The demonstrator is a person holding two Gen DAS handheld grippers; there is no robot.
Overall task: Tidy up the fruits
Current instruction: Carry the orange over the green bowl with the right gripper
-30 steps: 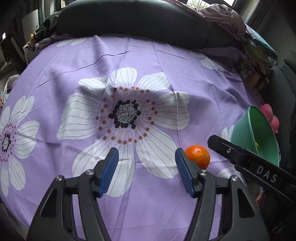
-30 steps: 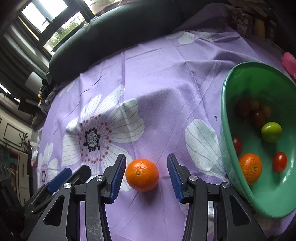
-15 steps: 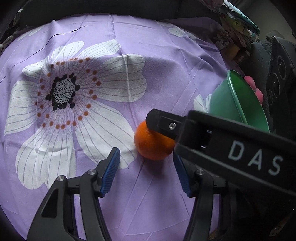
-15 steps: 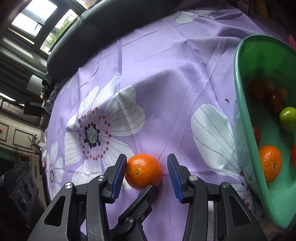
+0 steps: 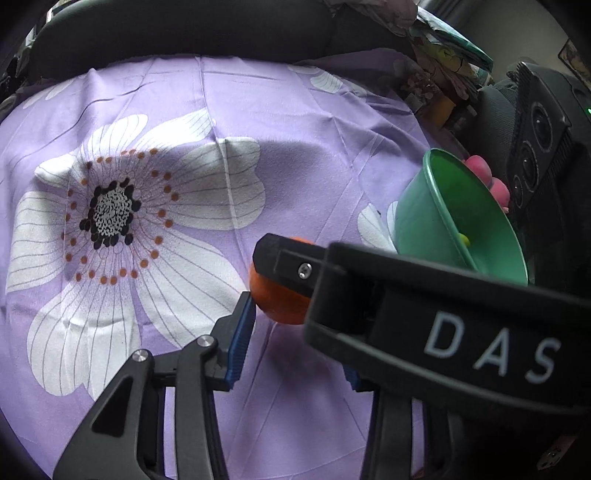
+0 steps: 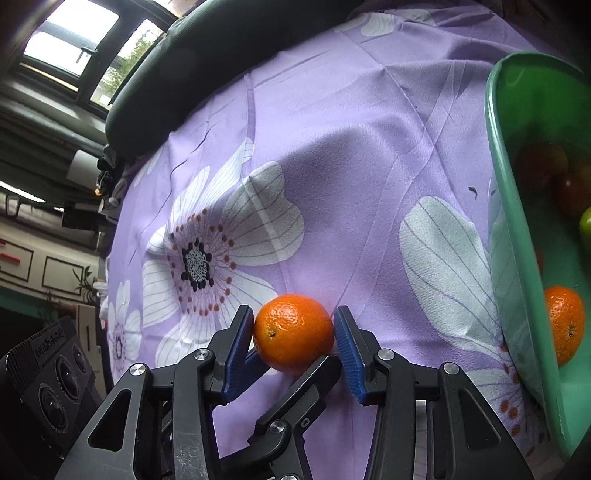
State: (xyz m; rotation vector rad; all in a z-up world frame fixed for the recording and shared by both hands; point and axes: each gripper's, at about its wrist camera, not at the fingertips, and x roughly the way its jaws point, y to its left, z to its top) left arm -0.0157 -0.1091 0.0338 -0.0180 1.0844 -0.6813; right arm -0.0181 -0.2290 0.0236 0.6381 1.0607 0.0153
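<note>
An orange mandarin [image 6: 293, 332] lies on the purple flowered cloth [image 6: 362, 155]. My right gripper [image 6: 293, 338] has its blue pads at both sides of the mandarin, touching or nearly so. In the left wrist view the mandarin [image 5: 277, 302] is partly hidden by the right gripper's black finger [image 5: 291, 266]. My left gripper [image 5: 295, 343] is open just in front of it, left pad [image 5: 242, 339] close to the fruit, right pad mostly hidden. A green bowl [image 6: 506, 206] at the right holds another mandarin [image 6: 563, 325], dark tomatoes and a green fruit.
A dark cushion [image 5: 184, 29] borders the cloth at the back. Clutter and a pink object [image 5: 480, 170] lie behind the bowl [image 5: 424, 210] at the right. A black device [image 6: 48, 387] shows at the lower left of the right wrist view.
Both grippers have come closer to the mandarin. The right gripper's pads have narrowed onto it. The left gripper has shifted so that the fruit lies just past its left pad.
</note>
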